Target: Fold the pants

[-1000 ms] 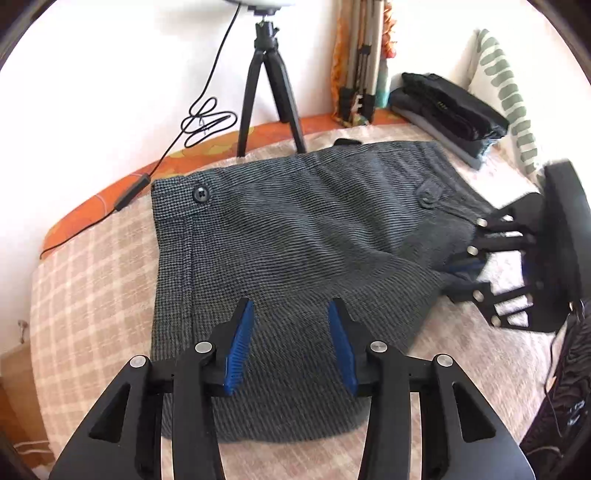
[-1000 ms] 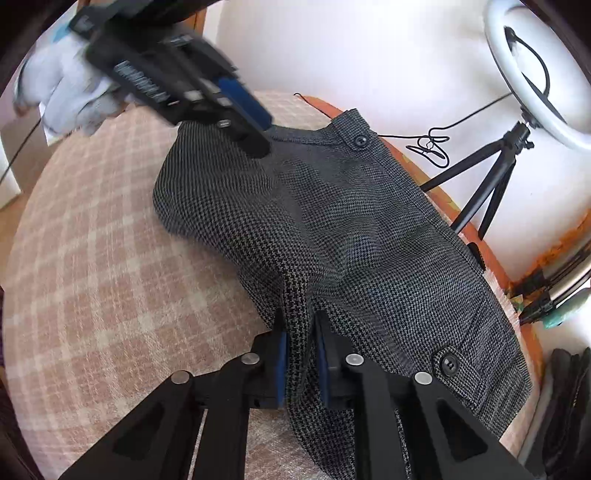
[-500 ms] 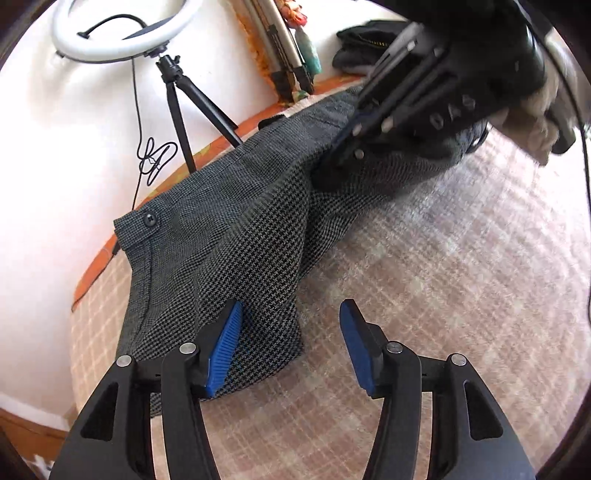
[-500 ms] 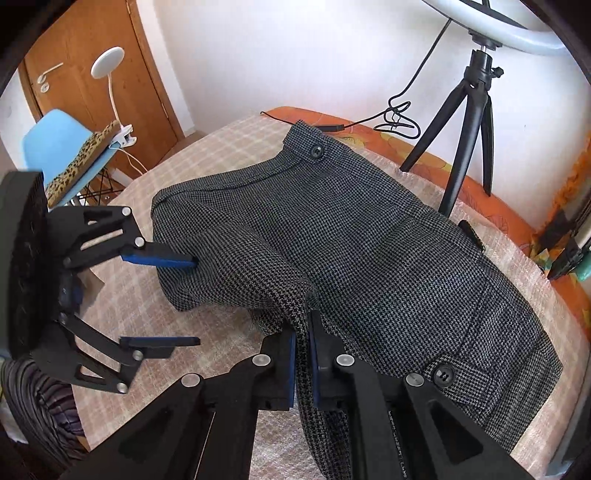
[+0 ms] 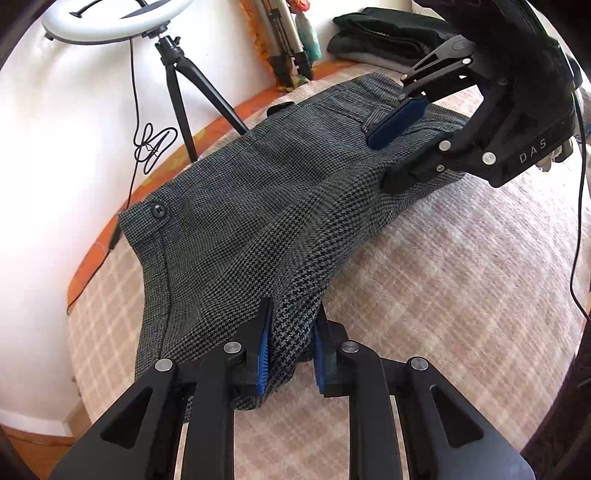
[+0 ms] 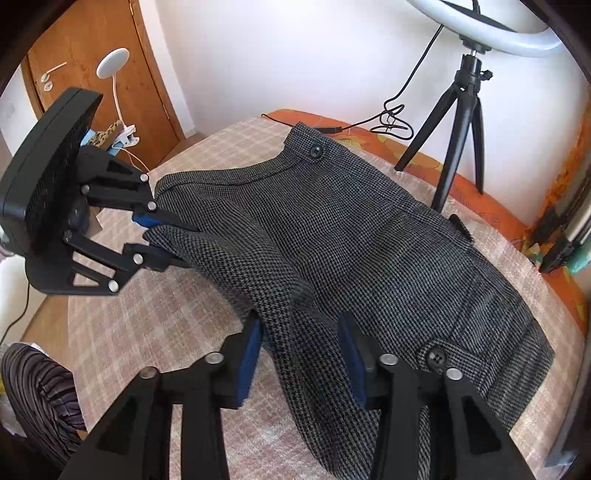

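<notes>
Pants point(image 5: 258, 206) in grey houndstooth lie spread across the checked bed cover point(image 5: 461, 295), filling the middle of both wrist views, their buttoned waistband toward the orange bed edge point(image 5: 107, 236) at ten o'clock in the left view. A ring light point(image 6: 491, 33) on a black tripod point(image 6: 458, 122) stands at one o'clock in the right view, beyond the cloth. The left gripper point(image 5: 291, 343), at six o'clock in its own view, has just been closing and now pinches a raised fold of the pants between its blue pads point(image 5: 263, 354). The right gripper point(image 6: 301, 354) has just been opening: its jaws stand apart astride a ridge of fabric, the pads point(image 6: 248, 360) not pressing it. A waistband button point(image 6: 314, 150) sits at twelve o'clock there.
</notes>
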